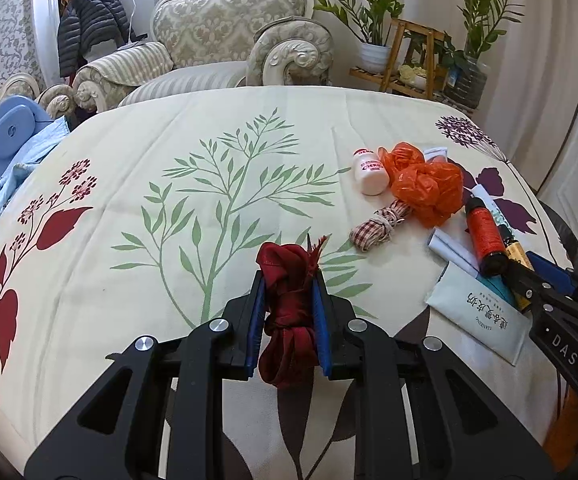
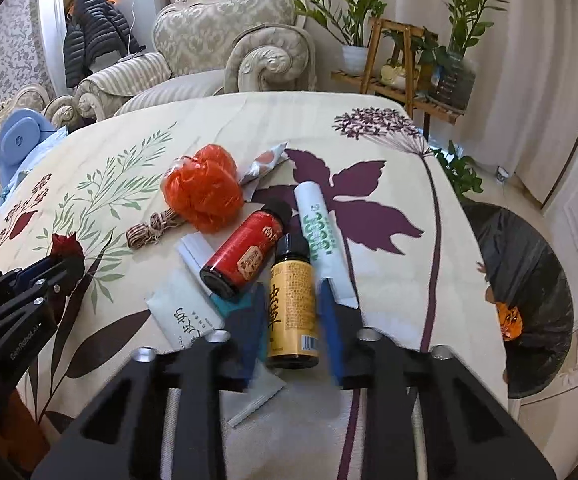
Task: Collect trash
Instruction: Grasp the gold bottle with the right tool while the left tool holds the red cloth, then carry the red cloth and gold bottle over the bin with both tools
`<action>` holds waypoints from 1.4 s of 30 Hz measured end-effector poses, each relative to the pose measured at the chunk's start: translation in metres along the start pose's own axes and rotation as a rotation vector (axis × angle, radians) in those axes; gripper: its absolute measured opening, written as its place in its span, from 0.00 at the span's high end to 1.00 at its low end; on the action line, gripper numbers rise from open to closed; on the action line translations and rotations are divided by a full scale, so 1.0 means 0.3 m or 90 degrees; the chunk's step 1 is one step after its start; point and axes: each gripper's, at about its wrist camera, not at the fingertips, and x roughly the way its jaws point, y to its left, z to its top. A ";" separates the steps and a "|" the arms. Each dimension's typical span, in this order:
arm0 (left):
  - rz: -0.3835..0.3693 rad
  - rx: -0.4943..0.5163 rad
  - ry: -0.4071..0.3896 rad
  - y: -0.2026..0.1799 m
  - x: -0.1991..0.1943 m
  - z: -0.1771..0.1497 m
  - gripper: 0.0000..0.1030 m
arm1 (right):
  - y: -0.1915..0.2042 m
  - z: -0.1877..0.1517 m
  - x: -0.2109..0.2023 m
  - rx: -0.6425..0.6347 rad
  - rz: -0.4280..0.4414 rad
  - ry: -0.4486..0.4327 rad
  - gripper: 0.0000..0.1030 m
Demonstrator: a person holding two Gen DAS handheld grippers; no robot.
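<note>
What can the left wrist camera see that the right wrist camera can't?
Only the left wrist view shows the white bottle and the whole dark red ribbon the left gripper holds. Only the right wrist view shows the black trash bag beside the table. Both show the orange plastic bag, red bottle and armchair.

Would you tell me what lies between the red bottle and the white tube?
The gold bottle, its black cap up between them, in the right wrist view.

right tool [image 2: 291, 320] fingers motion-blurred, pale packet [image 2: 187, 312] partly hidden beneath bottles, perhaps trash in black bag [image 2: 529, 280]
</note>
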 end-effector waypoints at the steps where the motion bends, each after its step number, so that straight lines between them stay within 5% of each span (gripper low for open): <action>1: 0.000 0.000 0.000 -0.001 -0.001 0.000 0.79 | 0.001 -0.002 -0.006 0.000 -0.003 -0.004 0.76; 21: -0.049 0.031 -0.033 -0.170 -0.077 -0.008 0.79 | -0.173 -0.037 -0.132 0.047 -0.051 -0.058 0.76; 42: -0.165 0.150 -0.059 -0.739 -0.081 0.064 0.79 | -0.671 -0.072 -0.191 0.167 -0.182 -0.091 0.76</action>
